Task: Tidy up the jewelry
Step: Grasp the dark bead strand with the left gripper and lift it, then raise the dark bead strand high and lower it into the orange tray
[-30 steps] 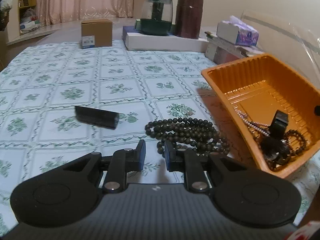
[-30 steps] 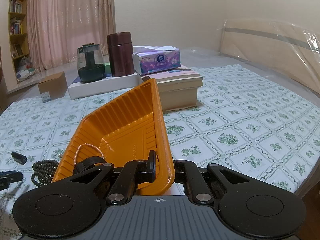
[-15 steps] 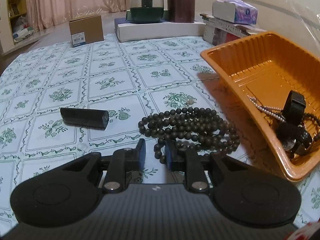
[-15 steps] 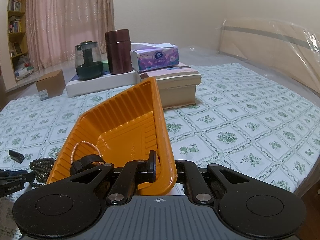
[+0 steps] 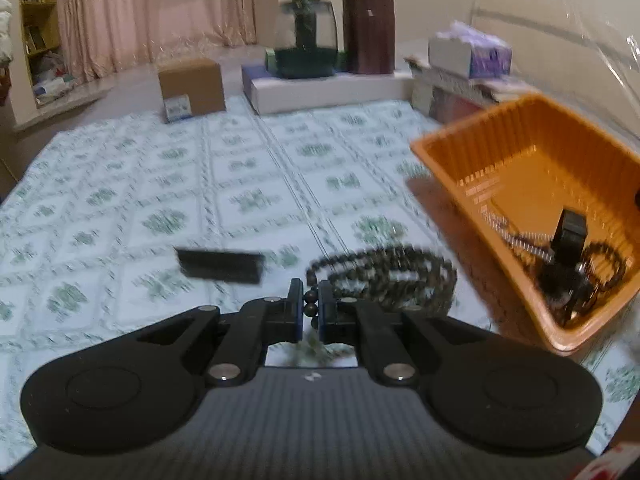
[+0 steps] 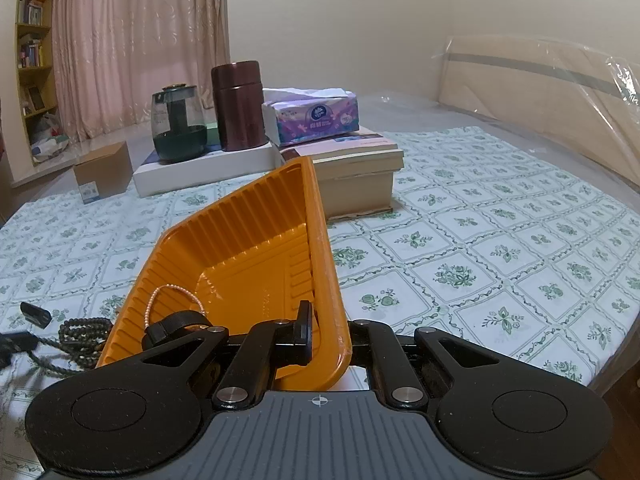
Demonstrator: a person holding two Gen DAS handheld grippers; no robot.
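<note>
Left gripper (image 5: 310, 306): jaws nearly together, pinched on a strand of the dark bead necklace (image 5: 384, 276); a few beads sit between the pads.
Dark bead necklace: its coil lies just ahead and to the right of the left fingertips, on the green-patterned tablecloth (image 5: 160, 184); this view is blurred, so I cannot tell whether the coil is off the cloth.
Black bar (image 5: 220, 266): ahead and left of the left gripper, flat on the cloth, apart from the beads.
Right gripper (image 6: 326, 330): clamped on the near wall of the orange tray (image 6: 256, 232), one finger inside, the other hidden behind the wall; the tray is tilted.
Tray contents: a pink bead chain (image 6: 174, 294) and a black watch strap (image 6: 176, 322) lie just left of the right gripper's inner finger.
Beyond the tray: tissue box (image 6: 314, 114), brown canister (image 6: 238, 106), glass kettle (image 6: 178, 124), cardboard box (image 6: 104, 170).
</note>
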